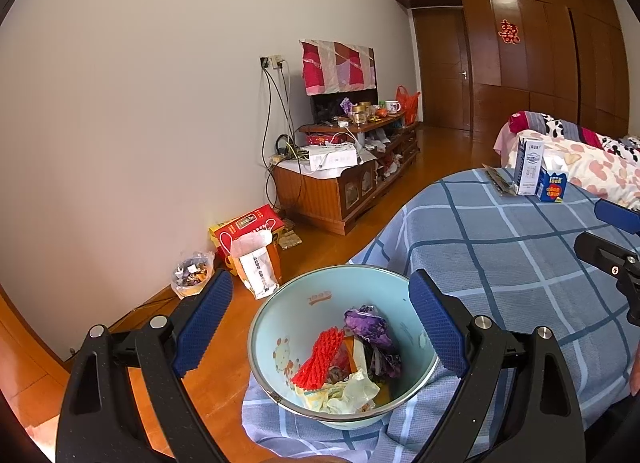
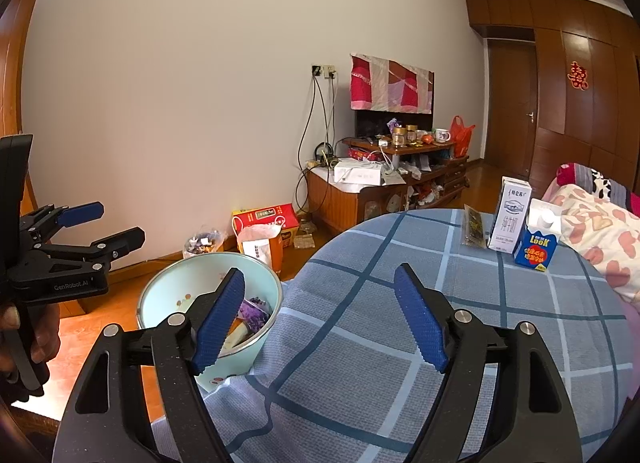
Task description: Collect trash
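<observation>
A pale blue basin [image 1: 280, 303] sits at the near edge of the plaid-covered table [image 1: 500, 263]. It holds a red net [image 1: 320, 359], a purple wrapper [image 1: 370, 327] and crumpled paper. My left gripper [image 1: 320, 323] hovers open above the basin, holding nothing. My right gripper [image 2: 320, 319] is open and empty over the cloth, just right of the basin [image 2: 180, 283]. At the table's far side stand a white milk carton [image 2: 510, 219] and a blue carton [image 2: 536, 247], with a dark flat wrapper [image 2: 474, 227] lying beside them.
A bed with pink heart bedding [image 2: 592, 231] lies right of the table. On the wood floor by the wall stand a red box [image 1: 248, 227], a white bag [image 1: 258, 267] and a clear bag of scraps [image 1: 192, 273]. A cluttered TV cabinet [image 1: 340, 191] stands beyond.
</observation>
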### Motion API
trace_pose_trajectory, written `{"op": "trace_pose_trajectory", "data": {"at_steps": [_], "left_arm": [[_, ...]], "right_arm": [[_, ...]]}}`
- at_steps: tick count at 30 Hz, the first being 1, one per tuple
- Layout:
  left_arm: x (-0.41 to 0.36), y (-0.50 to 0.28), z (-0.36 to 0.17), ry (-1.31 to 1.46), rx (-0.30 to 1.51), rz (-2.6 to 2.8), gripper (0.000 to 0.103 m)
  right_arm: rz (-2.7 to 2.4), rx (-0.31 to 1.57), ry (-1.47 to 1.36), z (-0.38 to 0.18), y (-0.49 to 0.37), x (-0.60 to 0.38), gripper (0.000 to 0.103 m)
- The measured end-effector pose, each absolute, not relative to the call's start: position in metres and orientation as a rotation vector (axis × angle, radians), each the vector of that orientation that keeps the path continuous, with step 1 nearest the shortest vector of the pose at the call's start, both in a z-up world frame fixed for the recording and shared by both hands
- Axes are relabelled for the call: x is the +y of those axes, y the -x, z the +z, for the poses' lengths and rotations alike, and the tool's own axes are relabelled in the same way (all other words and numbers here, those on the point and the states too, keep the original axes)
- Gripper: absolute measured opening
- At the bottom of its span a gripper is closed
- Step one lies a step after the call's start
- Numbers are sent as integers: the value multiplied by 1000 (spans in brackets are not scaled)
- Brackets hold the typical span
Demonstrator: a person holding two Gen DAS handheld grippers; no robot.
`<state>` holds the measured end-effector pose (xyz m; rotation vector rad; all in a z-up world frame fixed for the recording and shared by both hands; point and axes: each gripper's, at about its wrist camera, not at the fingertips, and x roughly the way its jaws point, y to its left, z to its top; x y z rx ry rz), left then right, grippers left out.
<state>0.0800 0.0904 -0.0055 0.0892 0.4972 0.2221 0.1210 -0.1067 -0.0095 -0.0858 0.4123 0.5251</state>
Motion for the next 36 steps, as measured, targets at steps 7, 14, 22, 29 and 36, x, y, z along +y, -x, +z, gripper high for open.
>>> {"op": "trace_pose_trajectory", "data": {"at_steps": [7, 14, 22, 29, 36], "left_arm": [[93, -79, -5, -91, 498, 233, 88], [92, -81, -7, -85, 511, 213, 88], [95, -87, -16, -54, 552, 174, 88], [89, -91, -26, -62, 579, 155, 88], [92, -92, -26, -49, 584, 166, 88]], "right_arm": [[522, 413, 85, -10, -120, -108, 77], [475, 416, 66, -9, -130, -127, 79], [163, 621, -64, -36, -224, -243, 83], [-50, 806, -67, -77, -303, -326, 83], [-98, 917, -84, -109, -349, -359, 83]]}}
